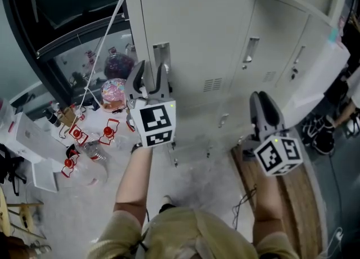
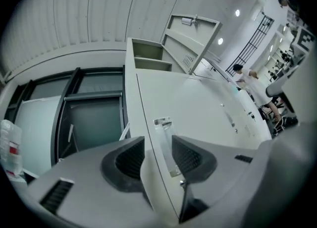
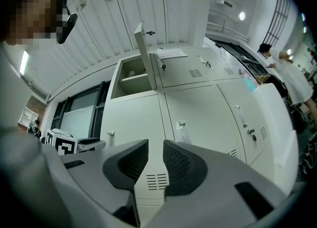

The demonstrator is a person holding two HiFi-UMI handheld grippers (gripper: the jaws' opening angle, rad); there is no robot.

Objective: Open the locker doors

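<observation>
Lockers (image 1: 225, 49): pale grey bank. The lower doors look shut in the head view. One upper compartment (image 3: 132, 76) is open with its door (image 3: 144, 56) swung out edge-on. The interior is shadowed and its contents are not readable.

On the floor left of the bank is a clear jar (image 1: 114, 93) packed with pink and multicoloured bits. A darker jar (image 1: 118, 63) sits behind it, contents unclear. Near them are small red-framed items (image 1: 76, 134) I can't identify and a clear plastic bottle (image 1: 93, 151).

Left gripper (image 1: 152, 67) is up at the handle (image 2: 167, 145) of the leftmost lower door (image 1: 191, 32). Its jaws are spread with the handle strip standing between them, nearer the right-hand pad, and neither pad presses on it. The gripper body covers the lower handle in the head view. Can't tell if the door is cracked off its frame.

Right gripper (image 1: 262, 97) sits lower, well apart from the lockers, above a wooden board (image 1: 304, 196). Its jaws are apart by a narrow gap and hold nothing. It faces the middle lower door (image 3: 198, 118).

Both forearms reach forward, the left forearm (image 1: 135, 179) further out than the right forearm (image 1: 270, 201).

A person in white (image 3: 290, 78) stands at the far right end, partly cut off by the picture's edge.
</observation>
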